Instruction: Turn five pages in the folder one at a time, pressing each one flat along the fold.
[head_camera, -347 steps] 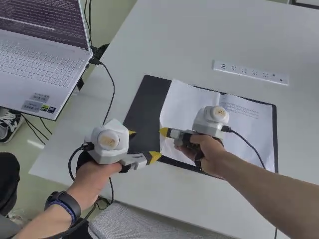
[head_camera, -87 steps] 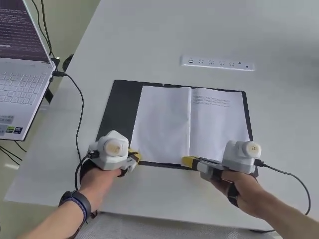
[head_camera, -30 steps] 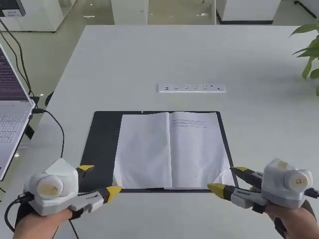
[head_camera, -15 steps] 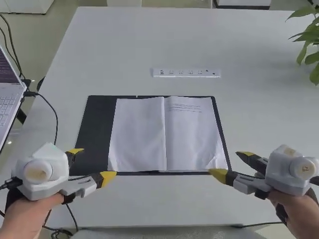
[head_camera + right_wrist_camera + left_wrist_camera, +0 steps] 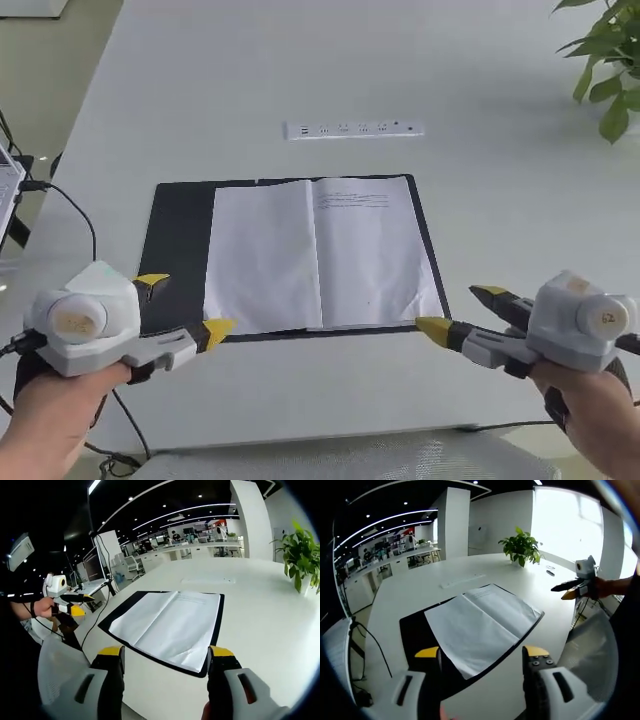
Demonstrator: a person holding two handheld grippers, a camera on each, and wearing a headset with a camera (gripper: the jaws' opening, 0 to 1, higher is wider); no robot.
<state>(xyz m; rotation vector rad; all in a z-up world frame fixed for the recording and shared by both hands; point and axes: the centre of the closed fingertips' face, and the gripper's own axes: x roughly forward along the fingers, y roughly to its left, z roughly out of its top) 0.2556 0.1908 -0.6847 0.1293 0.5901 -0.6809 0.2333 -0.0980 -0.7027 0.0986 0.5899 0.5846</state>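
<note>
A few seconds ago we had both tools down at the folder's near edge; now we hold them drawn back toward ourselves, off the paper. The left hand-held gripper point(image 5: 184, 304) hovers by the near left corner, jaws spread and empty. The right hand-held gripper point(image 5: 458, 310) hangs off the near right corner, likewise spread and empty. The folder point(image 5: 180, 260) lies open in the middle of the surface point(image 5: 300, 60), its left page point(image 5: 262, 255) and right page point(image 5: 370, 250) flat beside the fold. We judge one turn-and-press finished, with the right page ready for the next pick.
</note>
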